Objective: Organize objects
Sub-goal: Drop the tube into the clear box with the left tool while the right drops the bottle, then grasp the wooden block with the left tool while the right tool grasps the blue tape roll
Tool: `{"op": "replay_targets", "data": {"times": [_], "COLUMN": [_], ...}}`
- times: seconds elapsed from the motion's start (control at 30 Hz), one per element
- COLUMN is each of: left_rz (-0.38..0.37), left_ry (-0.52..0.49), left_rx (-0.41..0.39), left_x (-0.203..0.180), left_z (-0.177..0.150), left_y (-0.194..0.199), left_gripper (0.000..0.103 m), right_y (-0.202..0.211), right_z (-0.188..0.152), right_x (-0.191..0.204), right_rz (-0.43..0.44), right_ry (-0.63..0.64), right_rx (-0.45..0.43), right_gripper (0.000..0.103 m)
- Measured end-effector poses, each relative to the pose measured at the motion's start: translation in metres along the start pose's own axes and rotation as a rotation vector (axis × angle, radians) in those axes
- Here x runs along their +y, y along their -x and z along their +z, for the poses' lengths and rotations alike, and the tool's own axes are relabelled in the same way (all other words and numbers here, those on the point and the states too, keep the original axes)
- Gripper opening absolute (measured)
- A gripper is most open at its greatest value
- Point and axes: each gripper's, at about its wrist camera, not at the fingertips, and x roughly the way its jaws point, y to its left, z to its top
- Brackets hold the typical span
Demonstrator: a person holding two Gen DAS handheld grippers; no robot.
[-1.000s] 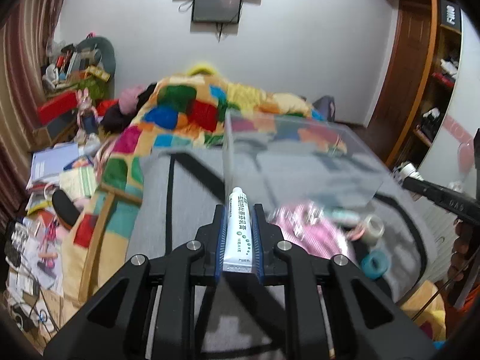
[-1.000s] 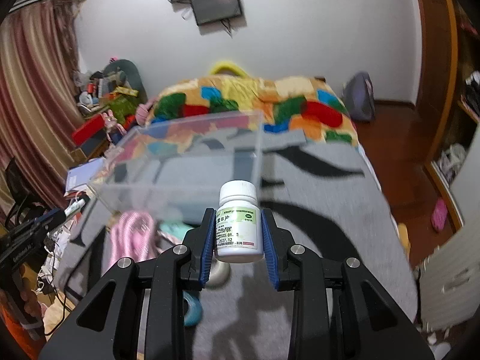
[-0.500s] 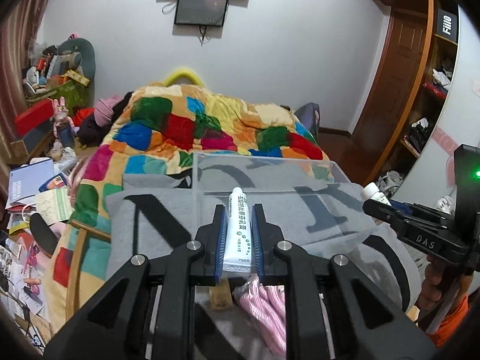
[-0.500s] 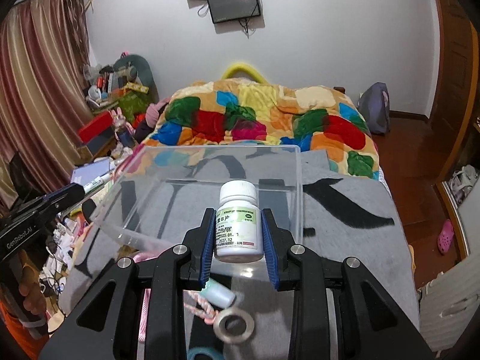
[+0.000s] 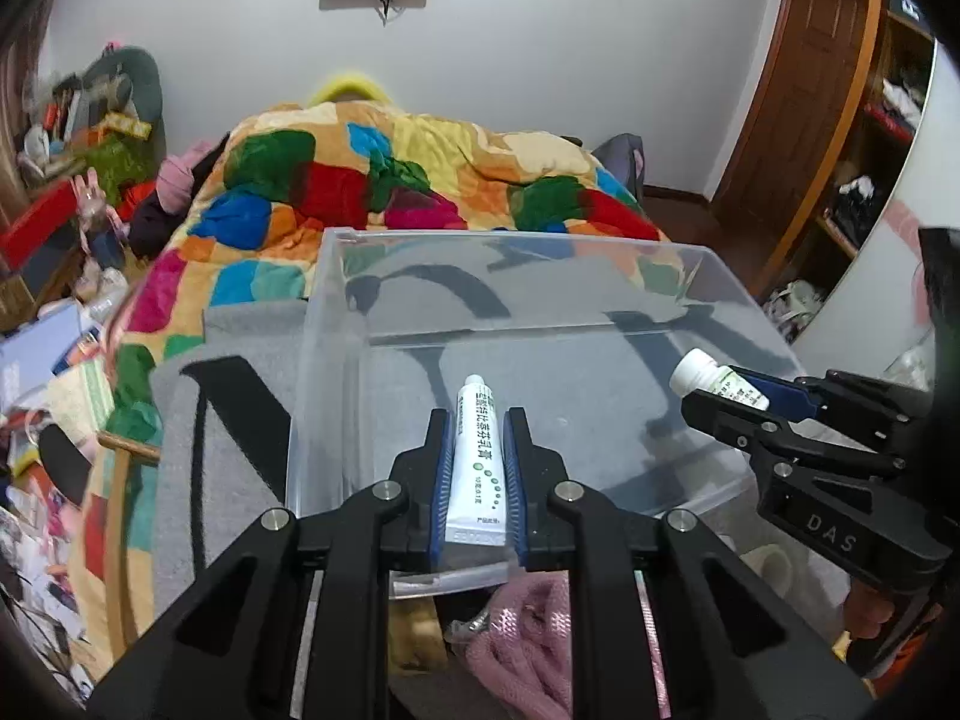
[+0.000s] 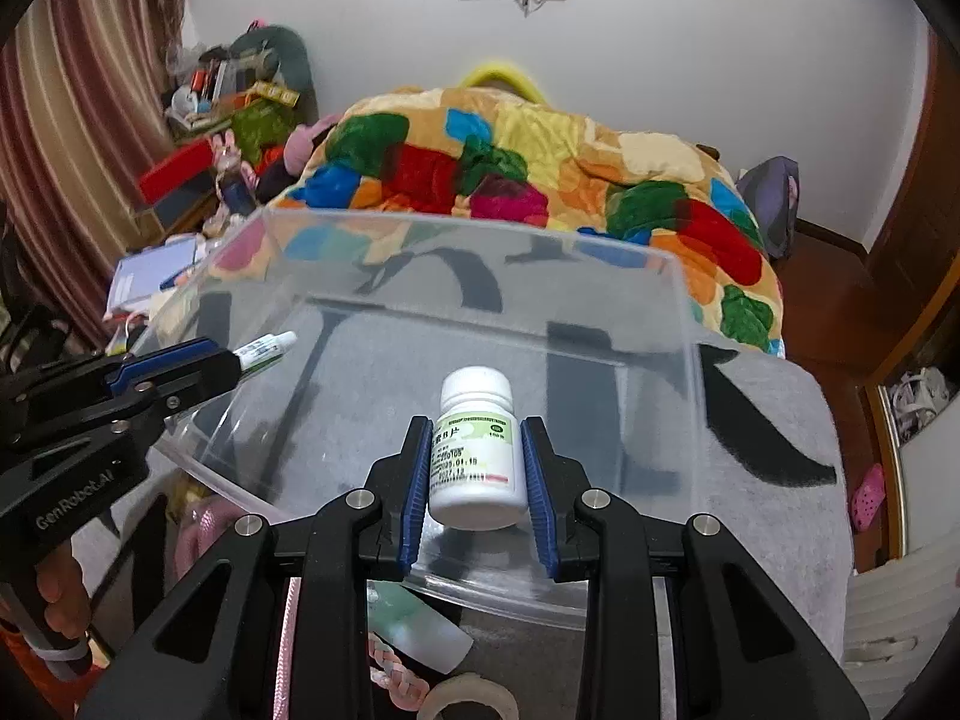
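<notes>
A clear plastic bin (image 5: 714,294) stands on the grey blanket; it also shows in the right wrist view (image 6: 684,324). My left gripper (image 5: 478,468) is shut on a white ointment tube (image 5: 477,462) and holds it over the bin's near rim. My right gripper (image 6: 477,468) is shut on a white pill bottle (image 6: 477,444) over the bin's near rim. The bottle (image 5: 717,378) and right gripper (image 5: 735,405) show at the right of the left wrist view. The left gripper (image 6: 237,363) with the tube (image 6: 264,349) shows at the left of the right wrist view.
A pink braided cord (image 5: 528,630) and a tape roll (image 5: 771,564) lie on the blanket (image 6: 774,468) in front of the bin. A patchwork quilt (image 5: 384,180) covers the bed behind. Clutter lines the floor at left; a wardrobe stands at right.
Both grippers have moved forward and closer together, bringing the tube and the bottle over the bin's near edge. The loose items in front of the bin have dropped below the fingers.
</notes>
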Motion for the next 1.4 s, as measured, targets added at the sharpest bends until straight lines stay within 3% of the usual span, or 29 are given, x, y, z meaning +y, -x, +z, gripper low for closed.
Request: {"op": "replay_targets", "data": {"times": [0.1,0.2,0.3,0.4,0.47,0.57,0.9,0.97,1.03,1.23,1.4], "left_rz": [-0.011,-0.011,-0.017,-0.01,-0.004,0.015,0.073,0.084,0.077,0.072,0.066], "left_ry": [-0.006,-0.006,0.003,0.007,0.009,0.001,0.004,0.008,0.015,0.035,0.029], "left_rx": [0.002,0.001,-0.012,-0.039,-0.069,-0.104,-0.074,-0.045,-0.011,0.073,0.119], "left_x": [-0.001,0.002,0.006,0.009,0.01,0.011,0.03,0.035,0.039,0.045,0.044], "left_z": [0.0,0.002,0.004,0.004,0.004,0.001,-0.032,-0.042,-0.052,-0.085,-0.098], "left_y": [0.002,0.007,0.018,0.035,0.047,0.064,0.072,0.067,0.061,0.046,0.033], "left_gripper": [0.017,0.024,0.036,0.057,0.078,0.087,0.085,0.073,0.068,0.063,0.063], "right_y": [0.001,0.007,0.019,0.034,0.046,0.065,0.099,0.098,0.091,0.065,0.063], "right_z": [0.0,0.001,0.001,0.001,0.0,-0.005,-0.049,-0.061,-0.075,-0.115,-0.133], "right_x": [0.001,-0.001,0.0,0.0,0.0,0.001,0.01,0.01,0.008,0.007,0.005], "right_rz": [-0.019,0.005,0.001,-0.004,0.002,-0.004,-0.005,0.003,0.024,0.082,0.116], "right_ry": [0.013,0.004,0.007,0.013,0.016,0.02,0.055,0.053,0.042,0.015,-0.007], "right_rx": [-0.005,-0.008,-0.039,-0.069,-0.09,-0.132,-0.169,-0.151,-0.118,0.0,0.022], "right_gripper": [0.031,0.049,0.051,0.051,0.053,0.06,0.068,0.068,0.068,0.068,0.068]}}
